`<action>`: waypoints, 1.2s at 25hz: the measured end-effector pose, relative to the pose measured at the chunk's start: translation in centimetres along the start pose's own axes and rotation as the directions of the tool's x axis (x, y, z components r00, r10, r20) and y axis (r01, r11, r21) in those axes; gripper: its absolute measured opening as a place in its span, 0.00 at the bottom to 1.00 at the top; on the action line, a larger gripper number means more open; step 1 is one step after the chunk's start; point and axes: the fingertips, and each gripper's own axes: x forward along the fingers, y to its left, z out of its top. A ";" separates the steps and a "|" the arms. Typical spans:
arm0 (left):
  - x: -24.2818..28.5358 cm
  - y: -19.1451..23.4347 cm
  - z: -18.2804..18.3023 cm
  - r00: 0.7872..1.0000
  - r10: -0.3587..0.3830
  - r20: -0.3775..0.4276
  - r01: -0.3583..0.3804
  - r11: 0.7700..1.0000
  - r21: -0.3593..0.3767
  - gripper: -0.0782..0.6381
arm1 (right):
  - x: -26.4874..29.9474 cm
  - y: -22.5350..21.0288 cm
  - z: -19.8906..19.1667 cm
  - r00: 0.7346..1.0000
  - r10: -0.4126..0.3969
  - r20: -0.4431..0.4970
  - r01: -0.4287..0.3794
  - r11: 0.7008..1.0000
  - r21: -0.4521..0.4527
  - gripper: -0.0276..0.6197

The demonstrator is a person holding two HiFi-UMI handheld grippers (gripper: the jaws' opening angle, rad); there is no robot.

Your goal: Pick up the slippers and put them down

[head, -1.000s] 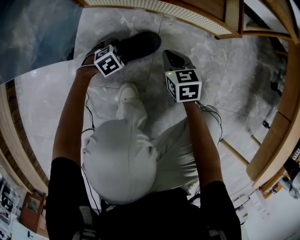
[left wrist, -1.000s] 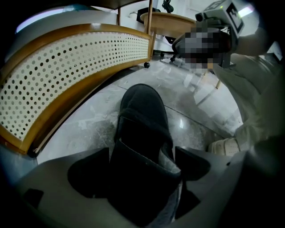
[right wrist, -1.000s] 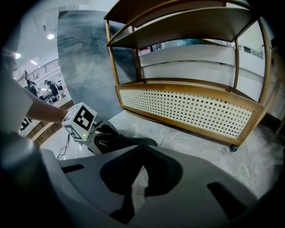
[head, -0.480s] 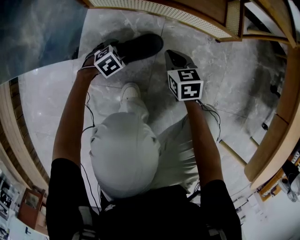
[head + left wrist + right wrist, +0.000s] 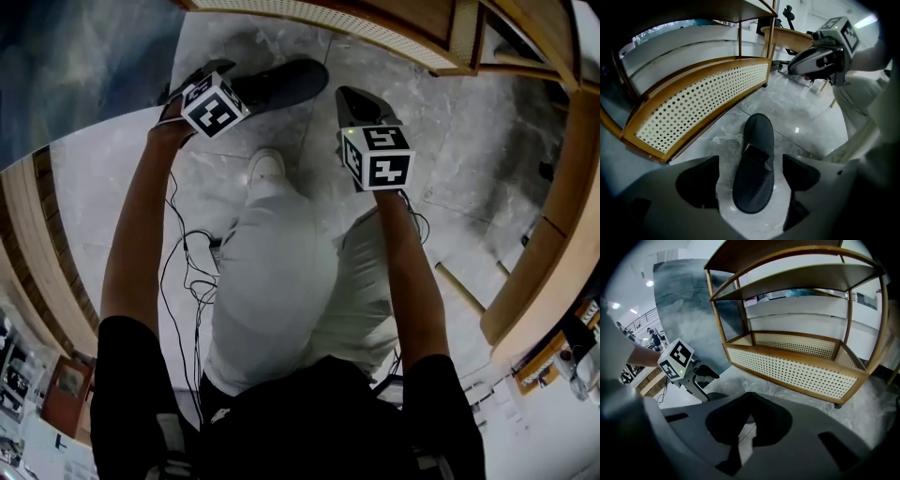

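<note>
One dark slipper [image 5: 754, 164] lies flat on the grey marble floor, toe pointing away. My left gripper [image 5: 751, 177] is open and hangs low over it, one jaw on either side of the heel half and neither touching it. The head view shows the same slipper [image 5: 286, 80] stretching right from the left gripper's marker cube [image 5: 214, 105]. My right gripper [image 5: 352, 101] is off to the slipper's right, held above the floor. Its jaws meet with nothing between them [image 5: 749, 401]. I see no second slipper.
A low wooden shelf unit with a perforated cream panel [image 5: 693, 108] stands just beyond the slipper, also in the right gripper view [image 5: 797, 366]. The person's white shoe [image 5: 265, 173] is close behind the grippers. Cables [image 5: 192, 272] trail on the floor. More wooden furniture [image 5: 553, 187] stands at the right.
Both grippers have edged slightly farther from the person. The person's bent leg has shifted under the camera. The slipper still lies in the same spot on the floor.
</note>
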 end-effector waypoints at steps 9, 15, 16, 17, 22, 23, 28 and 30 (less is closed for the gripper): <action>-9.8 -1.3 4.6 1.000 -0.008 -0.002 0.008 1.000 -0.025 0.66 | -8.2 0.9 6.1 0.999 0.001 -0.036 0.001 0.999 0.032 0.04; -18.1 -1.6 8.4 0.996 0.072 0.044 -0.071 0.997 -0.037 0.35 | -14.9 2.0 11.2 0.999 -0.004 -0.045 0.007 0.999 0.051 0.04; -19.5 -1.9 9.1 0.996 0.075 0.052 -0.073 0.996 -0.041 0.32 | -16.1 2.3 12.1 0.999 -0.004 -0.045 0.007 0.999 0.052 0.04; -20.9 -2.1 9.7 0.995 0.079 0.056 -0.077 0.996 -0.042 0.30 | -17.2 2.5 12.9 0.999 -0.003 -0.046 0.006 0.998 0.055 0.04; -28.1 -2.1 12.5 0.989 0.121 0.079 -0.117 0.992 -0.055 0.23 | -22.7 3.5 17.4 0.999 -0.006 -0.040 0.008 0.998 0.059 0.04; -29.8 -1.9 13.1 0.987 0.133 0.086 -0.128 0.990 -0.059 0.21 | -23.8 3.6 18.3 0.999 -0.007 -0.037 0.009 0.998 0.059 0.04; -37.5 -2.0 16.8 0.981 0.154 0.120 -0.150 0.988 -0.040 0.14 | -29.4 4.0 23.1 0.999 -0.025 -0.026 0.027 0.997 0.077 0.04; -40.4 -2.4 18.3 0.978 0.157 0.138 -0.150 0.987 -0.059 0.14 | -31.3 4.1 24.8 0.999 -0.029 -0.023 0.031 0.996 0.084 0.04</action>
